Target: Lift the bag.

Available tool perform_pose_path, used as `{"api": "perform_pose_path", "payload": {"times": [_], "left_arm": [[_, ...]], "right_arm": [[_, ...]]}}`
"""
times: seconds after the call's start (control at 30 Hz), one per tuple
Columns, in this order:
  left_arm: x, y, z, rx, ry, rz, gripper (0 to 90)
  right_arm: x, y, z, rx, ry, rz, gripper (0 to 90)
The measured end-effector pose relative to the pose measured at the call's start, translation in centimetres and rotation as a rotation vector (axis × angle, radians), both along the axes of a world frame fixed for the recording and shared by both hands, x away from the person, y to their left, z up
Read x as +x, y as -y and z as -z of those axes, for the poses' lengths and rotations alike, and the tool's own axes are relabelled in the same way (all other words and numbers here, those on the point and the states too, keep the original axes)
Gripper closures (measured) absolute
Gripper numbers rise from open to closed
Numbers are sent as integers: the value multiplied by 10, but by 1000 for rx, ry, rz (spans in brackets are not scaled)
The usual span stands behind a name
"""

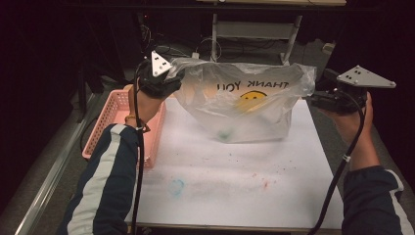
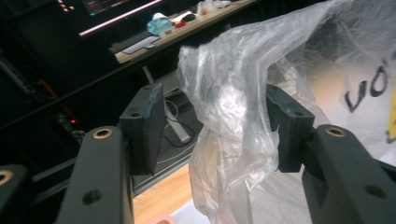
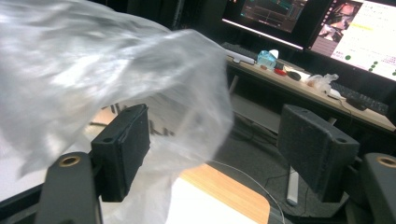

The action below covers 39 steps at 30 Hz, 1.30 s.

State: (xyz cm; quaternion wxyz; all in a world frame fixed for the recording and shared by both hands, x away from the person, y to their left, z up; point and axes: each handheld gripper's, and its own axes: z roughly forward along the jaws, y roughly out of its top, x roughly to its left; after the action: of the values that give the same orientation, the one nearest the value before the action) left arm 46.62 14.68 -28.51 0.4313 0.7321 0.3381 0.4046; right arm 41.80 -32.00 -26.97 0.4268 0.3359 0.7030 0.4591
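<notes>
Plastic bag (image 1: 244,105) stands at the table's (image 1: 235,181) far edge, my left gripper (image 2: 212,123) loosely straddling its bunched corner, my right gripper (image 3: 212,154) spread beside the other.

The plastic bag (image 1: 244,105) stands on the counter (image 1: 235,181), toward its far edge. Left of the bag sits a basket (image 1: 115,122); the left gripper (image 1: 164,78) and right gripper (image 1: 318,100) flank the bag.
</notes>
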Motion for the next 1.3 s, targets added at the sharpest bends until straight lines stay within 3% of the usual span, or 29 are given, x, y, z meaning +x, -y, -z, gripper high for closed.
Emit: {"api": "perform_pose_path", "payload": {"times": [0.03,0.1,0.17,0.2,0.23,0.3,0.33,0.43,0.47,0.57,0.7,0.9,1.17,1.3], "left_arm": [[0,0,0,5,7,-11,577],[2,-1,1,5,5,-29,606],[4,-3,3,7,1,-51,714],[6,-5,4,-4,-12,-45,714],[7,-7,5,-15,-22,-42,692],[7,-10,8,-49,-25,-31,503],[6,-12,9,-69,-31,-1,465],[-1,-14,14,-70,-20,48,249],[-4,-15,16,-69,-9,67,223],[-16,-17,21,-64,-5,103,221],[-35,-20,27,-66,3,135,220],[-58,-28,42,-58,-1,155,220],[-87,-35,64,-21,-20,176,220],[-103,-34,75,18,-19,188,219]], "right_arm": [[-1,1,0,3,2,-5,246],[-5,4,3,13,-4,-7,237],[-8,7,6,16,-1,2,234],[-9,9,9,23,-4,1,230],[-10,10,11,27,-8,5,221],[-13,13,18,50,-17,7,216],[-15,12,21,55,-25,1,212],[-21,7,34,51,-41,-15,201],[-23,4,39,51,-49,-23,199],[-31,-3,51,31,-51,-38,194],[-41,-6,64,54,-54,-58,200],[-55,-11,83,40,-74,-62,195],[-67,-7,94,63,-97,-63,192],[-72,-5,101,63,-108,-63,192]]}}
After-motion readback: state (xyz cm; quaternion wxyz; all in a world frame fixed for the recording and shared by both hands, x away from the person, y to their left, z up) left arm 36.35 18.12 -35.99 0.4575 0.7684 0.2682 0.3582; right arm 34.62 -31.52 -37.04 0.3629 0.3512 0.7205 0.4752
